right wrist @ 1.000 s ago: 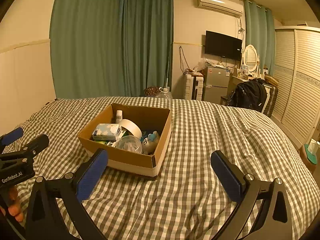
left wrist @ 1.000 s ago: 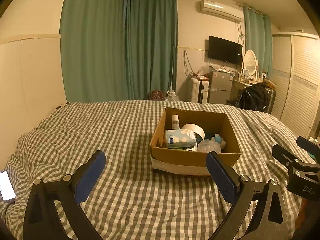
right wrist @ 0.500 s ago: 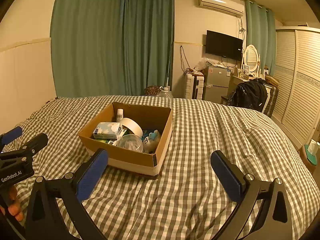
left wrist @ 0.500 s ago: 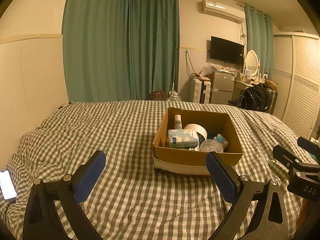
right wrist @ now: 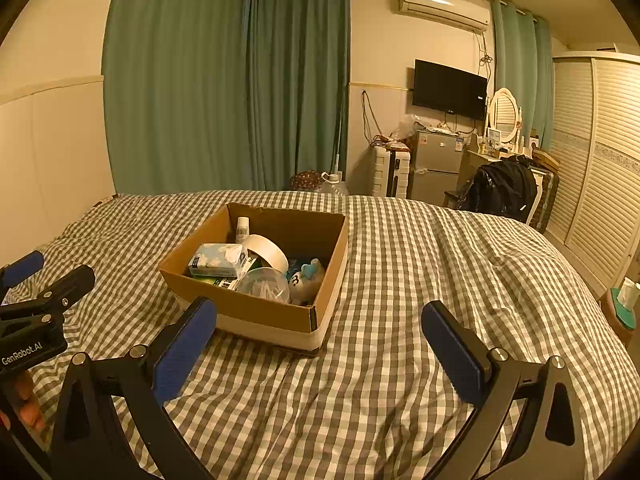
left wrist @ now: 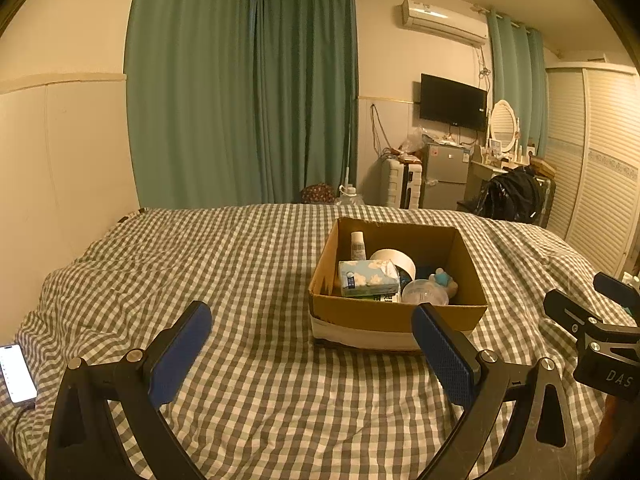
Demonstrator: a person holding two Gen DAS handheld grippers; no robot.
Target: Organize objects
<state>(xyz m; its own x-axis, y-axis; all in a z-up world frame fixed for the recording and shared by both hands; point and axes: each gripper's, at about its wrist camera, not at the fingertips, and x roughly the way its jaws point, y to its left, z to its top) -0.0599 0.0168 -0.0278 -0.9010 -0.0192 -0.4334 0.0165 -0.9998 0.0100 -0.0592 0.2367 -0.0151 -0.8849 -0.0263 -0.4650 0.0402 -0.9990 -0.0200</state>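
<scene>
With the left gripper (left wrist: 310,354) and right gripper (right wrist: 320,346) both spread wide and empty, approach the cardboard box (right wrist: 276,314) from above, aiming squarely at the tissue pack (right wrist: 218,260).

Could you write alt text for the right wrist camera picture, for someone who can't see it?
An open cardboard box holding a tissue pack, tape roll and small bottle sits on a checked bedspread. The open right gripper frames it, with the left gripper at the left edge.
</scene>
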